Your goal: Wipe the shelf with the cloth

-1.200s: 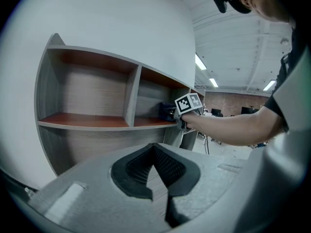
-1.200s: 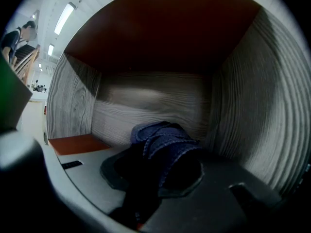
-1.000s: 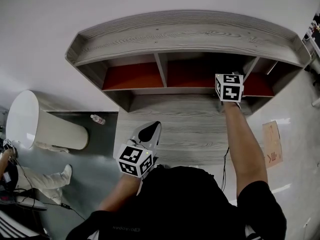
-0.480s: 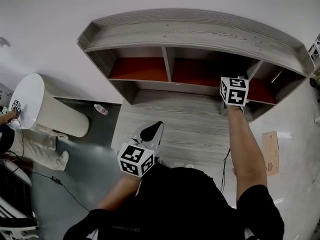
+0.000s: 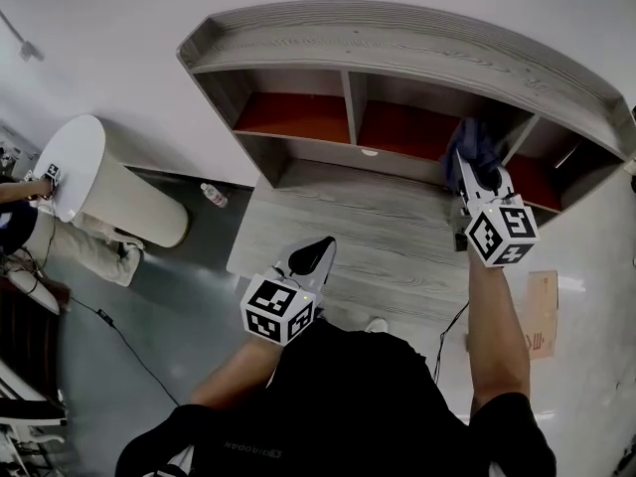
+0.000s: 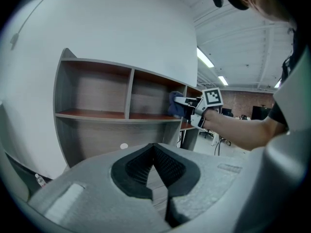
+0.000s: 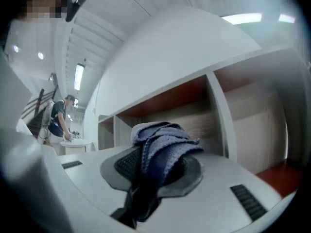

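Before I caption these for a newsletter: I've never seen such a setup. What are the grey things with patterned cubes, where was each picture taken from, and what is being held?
There is no robot: a person holds a two-jaw gripper in each hand, and each patterned cube is part of its gripper. One picture comes from a camera on the person's head, looking down; the other two from cameras riding on the grippers. The right gripper is clamped on a blue cloth, held up by the wooden shelf. The left gripper is shut and empty, near the front edge of the desk.

Matt grey woodgrain shelf (image 5: 397, 50), soft knitted cloth (image 7: 164, 148)
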### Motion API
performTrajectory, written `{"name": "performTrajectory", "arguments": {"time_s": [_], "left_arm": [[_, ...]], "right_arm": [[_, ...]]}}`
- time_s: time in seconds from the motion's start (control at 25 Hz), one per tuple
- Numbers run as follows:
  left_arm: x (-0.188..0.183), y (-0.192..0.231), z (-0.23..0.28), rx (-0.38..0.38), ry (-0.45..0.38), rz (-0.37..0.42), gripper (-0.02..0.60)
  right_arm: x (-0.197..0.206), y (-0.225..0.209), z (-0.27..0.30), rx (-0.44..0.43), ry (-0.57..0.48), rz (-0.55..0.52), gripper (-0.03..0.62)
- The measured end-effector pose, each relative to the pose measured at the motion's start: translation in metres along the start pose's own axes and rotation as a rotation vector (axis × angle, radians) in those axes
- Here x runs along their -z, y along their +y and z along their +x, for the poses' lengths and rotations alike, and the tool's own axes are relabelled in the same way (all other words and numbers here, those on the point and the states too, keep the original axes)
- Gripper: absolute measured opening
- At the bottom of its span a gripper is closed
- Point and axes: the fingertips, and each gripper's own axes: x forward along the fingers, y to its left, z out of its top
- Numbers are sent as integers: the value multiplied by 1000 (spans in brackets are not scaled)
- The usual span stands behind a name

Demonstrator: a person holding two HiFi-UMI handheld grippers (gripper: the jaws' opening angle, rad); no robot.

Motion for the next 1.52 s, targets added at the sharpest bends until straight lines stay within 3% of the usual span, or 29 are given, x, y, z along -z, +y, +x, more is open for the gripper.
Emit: {"name": "performTrajectory", "arguments": {"time_s": [0.16, 0.36, 0.64, 1.08, 1.52], "left_arm": [[-11, -8, -2, 37, -32, 18, 8], [-15, -19, -12, 101, -43, 35, 8], [10, -13, -50, 168, 5, 33, 8], [50, -7, -122, 259, 23, 6, 8], [67, -11, -162, 348, 6, 3, 8]], "right_arm": [[4, 41, -38, -119, -28, 146, 100], [35, 87, -77, -148, 6, 284, 100], [83, 148, -116, -79, 137, 282, 97], [135, 249, -170, 1, 241, 350, 94], [144, 306, -209, 65, 262, 280, 94]]}}
